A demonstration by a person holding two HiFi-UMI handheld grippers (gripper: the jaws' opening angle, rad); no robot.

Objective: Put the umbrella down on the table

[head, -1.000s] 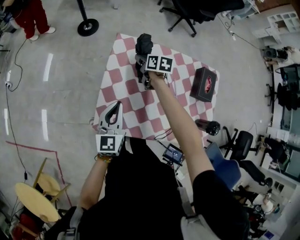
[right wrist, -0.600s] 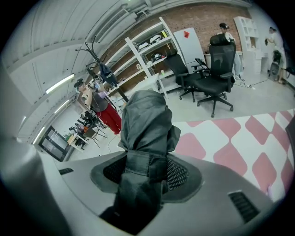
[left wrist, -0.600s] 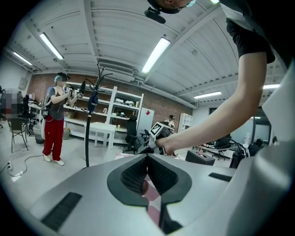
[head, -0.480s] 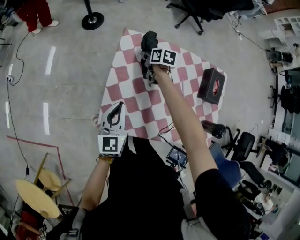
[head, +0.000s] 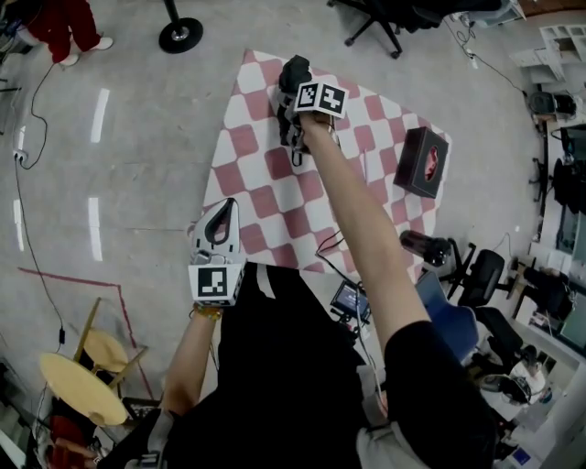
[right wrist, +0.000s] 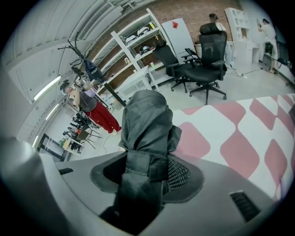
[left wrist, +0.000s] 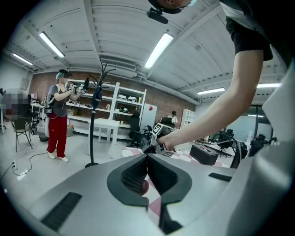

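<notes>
A folded black umbrella (head: 294, 75) (right wrist: 146, 120) is held over the far part of the table (head: 245, 137), which wears a red-and-white checked cloth. My right gripper (head: 289, 110) (right wrist: 147, 171) is shut on the umbrella near its strap, tilted downward; the umbrella's upper end sticks out beyond the jaws. Whether the umbrella touches the cloth I cannot tell. My left gripper (head: 225, 205) (left wrist: 147, 156) hangs at the table's near left edge, shut, with nothing between its jaws.
A black box (head: 422, 161) lies on the table's right side. A dark cylinder (head: 425, 247) sits off the near right corner. A stand's round base (head: 180, 35) and office chairs (head: 385, 16) are beyond the table; a person in red trousers (left wrist: 57, 124) stands far left.
My right gripper has come down toward the cloth with the umbrella still in it. My left gripper has sunk a little beside the table's near edge.
</notes>
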